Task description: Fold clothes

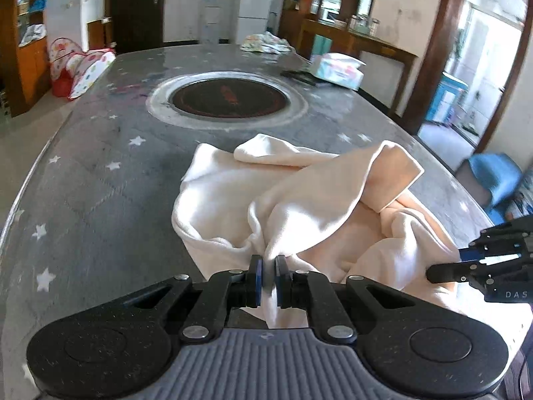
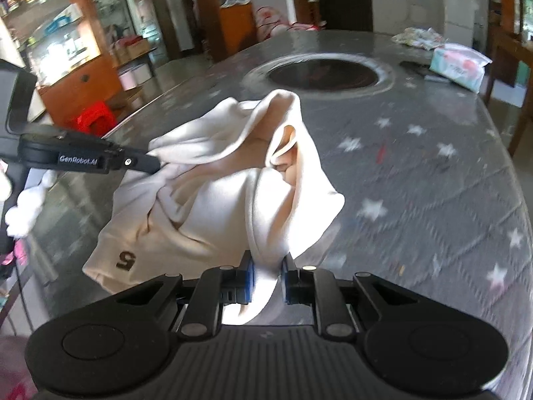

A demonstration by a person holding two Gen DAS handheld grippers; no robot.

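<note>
Grey star-patterned desk (image 1: 100,173) carries a crumpled cream cotton garment (image 1: 299,200) near its front edge. Folds of it are pinched by the nearly closed left tongs (image 1: 268,275) and right tongs (image 2: 268,278).

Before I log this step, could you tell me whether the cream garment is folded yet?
Not folded: the cream garment lies bunched in loose creases on the table, pinched by the left claw and right claw.

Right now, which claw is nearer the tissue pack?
Right, though only slightly. Both the right claw and the left claw pinch the cream garment at the near edge; the tissue pack lies far across, toward the right.
</note>
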